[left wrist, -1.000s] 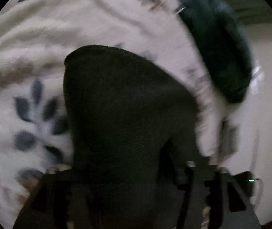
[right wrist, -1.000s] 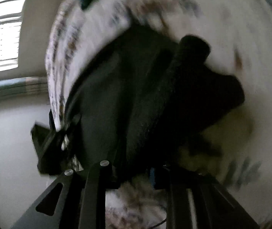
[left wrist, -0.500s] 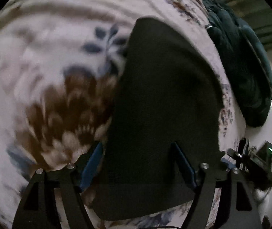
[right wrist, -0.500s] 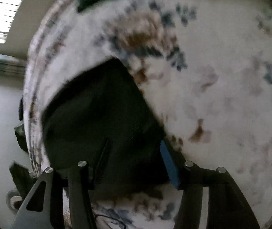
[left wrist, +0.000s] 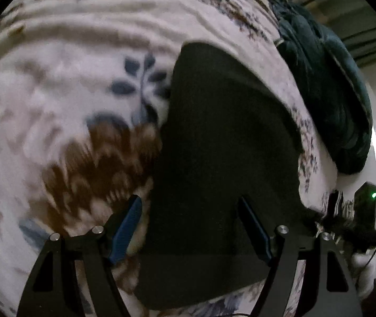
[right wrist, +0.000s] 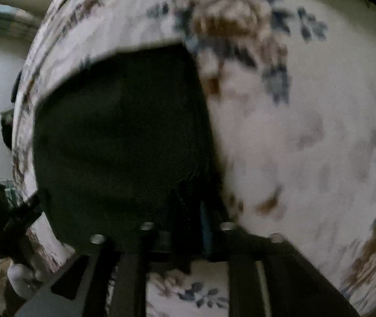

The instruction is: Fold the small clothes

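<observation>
A small black garment (left wrist: 222, 163) lies flat on a white floral blanket (left wrist: 55, 84). My left gripper (left wrist: 190, 227) is open, its blue-padded fingers (left wrist: 125, 224) spread over the garment's near edge, holding nothing. In the right wrist view the same black garment (right wrist: 119, 137) lies on the blanket (right wrist: 306, 132). My right gripper (right wrist: 188, 224) is shut on the garment's near right corner, and the cloth bunches between the fingers.
A dark teal bundle of cloth (left wrist: 328, 87) lies at the blanket's far right edge. A black device with a green light and cable (left wrist: 367, 208) sits at the right. The other gripper (right wrist: 5, 211) shows at the left of the right wrist view.
The garment was lifted and bunched one second ago; now it lies spread flat. My left gripper has opened and let go. My right gripper opened, then shut on the near corner.
</observation>
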The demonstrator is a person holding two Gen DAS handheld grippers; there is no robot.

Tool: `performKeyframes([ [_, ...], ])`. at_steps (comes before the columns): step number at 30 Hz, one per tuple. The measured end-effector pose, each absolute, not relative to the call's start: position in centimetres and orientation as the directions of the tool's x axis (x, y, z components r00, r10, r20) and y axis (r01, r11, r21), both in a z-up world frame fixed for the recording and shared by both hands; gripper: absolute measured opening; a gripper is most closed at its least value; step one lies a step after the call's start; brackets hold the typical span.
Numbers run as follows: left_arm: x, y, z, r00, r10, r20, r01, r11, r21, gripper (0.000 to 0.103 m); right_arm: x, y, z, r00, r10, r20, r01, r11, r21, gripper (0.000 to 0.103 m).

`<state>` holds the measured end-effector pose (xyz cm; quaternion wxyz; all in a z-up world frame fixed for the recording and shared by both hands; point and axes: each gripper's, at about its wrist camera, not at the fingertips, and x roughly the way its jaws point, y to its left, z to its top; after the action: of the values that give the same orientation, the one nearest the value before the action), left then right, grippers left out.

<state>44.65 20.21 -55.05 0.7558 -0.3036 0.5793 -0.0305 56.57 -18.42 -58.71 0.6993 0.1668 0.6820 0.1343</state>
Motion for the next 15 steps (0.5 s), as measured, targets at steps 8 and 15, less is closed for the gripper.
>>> performKeyframes([
  [8, 52.7, 22.8, -56.1, 0.371, -0.387, -0.844, -0.295, 0.813, -0.502, 0.074, 66.2, -18.2, -65.1, 0.057, 0.558, -0.828, 0.163, 0.813, 0.559, 0.038],
  [15, 55.6, 21.9, -56.1, 0.358, -0.384, -0.851, -0.240, 0.843, -0.481, 0.074, 67.3, -17.3, -62.3, 0.222, 0.454, -0.863, 0.065, 0.876, 0.478, 0.009],
])
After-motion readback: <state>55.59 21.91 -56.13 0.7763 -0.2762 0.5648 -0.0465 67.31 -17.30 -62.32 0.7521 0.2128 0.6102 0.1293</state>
